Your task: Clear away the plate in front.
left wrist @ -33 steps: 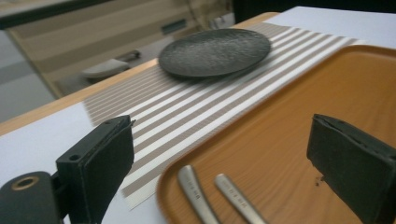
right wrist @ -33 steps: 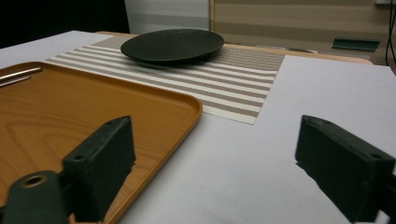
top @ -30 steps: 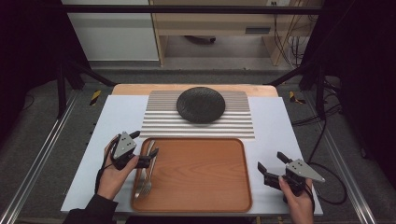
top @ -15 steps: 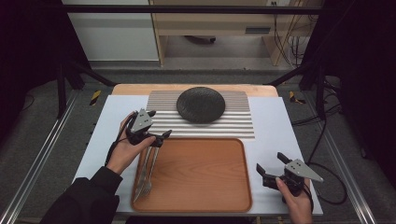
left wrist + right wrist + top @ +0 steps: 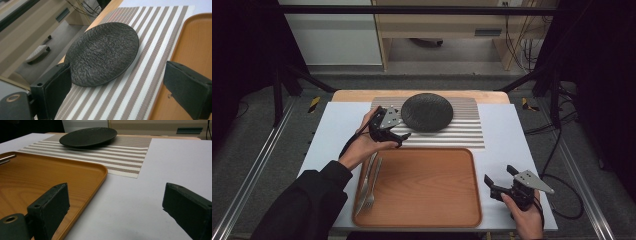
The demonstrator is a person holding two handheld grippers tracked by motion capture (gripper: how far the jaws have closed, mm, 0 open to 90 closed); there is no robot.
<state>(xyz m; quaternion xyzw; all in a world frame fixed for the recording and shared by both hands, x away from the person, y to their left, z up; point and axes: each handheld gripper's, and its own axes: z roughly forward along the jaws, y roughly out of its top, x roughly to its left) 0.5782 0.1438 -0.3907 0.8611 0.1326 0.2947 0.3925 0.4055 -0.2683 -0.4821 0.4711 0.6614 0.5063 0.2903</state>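
1. Nearest to the person, the right gripper [image 5: 500, 183] is seen low at the right of the high view, held in a hand over the white table top [image 5: 517, 135]. Its jaws are spread wide and nothing is held between them.
2. Just beside that gripper, on its left, the flat brown wooden tray with rounded corners [image 5: 427, 185] is found lying on the table. In the right gripper view, the tray's rim [image 5: 100, 173] is seen in front of the left jaw.
3. Two silver metal forks [image 5: 371, 182] are laid side by side along the left edge of the tray.
4. Past the tray, the left gripper [image 5: 404, 138] is held in the left hand [image 5: 362, 145] at the near edge of the striped brown and white woven mat [image 5: 464, 135]. Its jaws are wide apart, and nothing is gripped.
5. The round black plate with a bumpy top [image 5: 427, 112] is found on the mat, just beyond the left gripper. In the left gripper view, the plate [image 5: 103, 53] is seen close ahead, near the left jaw, with the mat [image 5: 140, 70] under it. It cannot be told whether the jaw touches the plate.
6. Farthest off, the pale wooden edge of the table [image 5: 422, 94] is seen behind the mat.
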